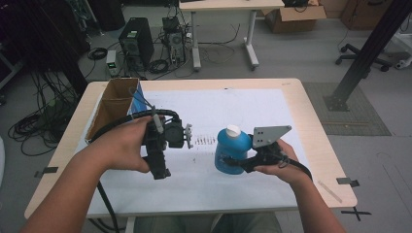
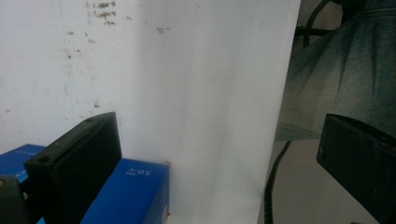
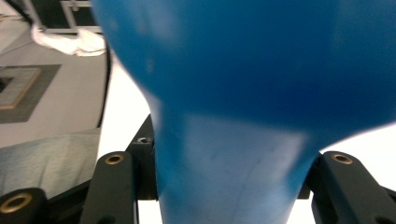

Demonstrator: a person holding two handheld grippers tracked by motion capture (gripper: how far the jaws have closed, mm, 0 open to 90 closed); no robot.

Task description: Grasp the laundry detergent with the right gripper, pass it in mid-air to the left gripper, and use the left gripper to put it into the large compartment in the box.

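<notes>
Blue bottle [image 1: 233, 151] with white cap [image 1: 233, 130] sits mid-desk, slightly right of centre, upright or close to it; can't tell if its base touches the sheet. Right claw [image 1: 232, 162] is clamped on the bottle low on its near-right side; in the right gripper view the blue body [image 3: 243, 93] bulges out above the two black jaws, which press a narrower part from both sides. The grey three-cornered plate [image 1: 268, 135] sits above the right hand [image 1: 278, 162], just right of the bottle.

Left claw [image 1: 188, 136] is left of the bottle, apart from it, pointing right toward it. In the left gripper view its jaws stand wide apart with nothing between them, just white sheet behind. A blue box [image 2: 128, 193] with printed text lies beside the left jaw in that view, low in the frame. Left hand [image 1: 127, 148] grips the tool body, black cable looping over the wrist.

White paper sheet [image 1: 218, 104] covers most of the desk [image 1: 311, 104]; small dark marks [image 1: 204, 141] on it between the two claws. Open cardboard box [image 1: 114, 107] at far-left of desk. Floor beyond: computer tower [image 1: 136, 41], tangled cables, another table.
</notes>
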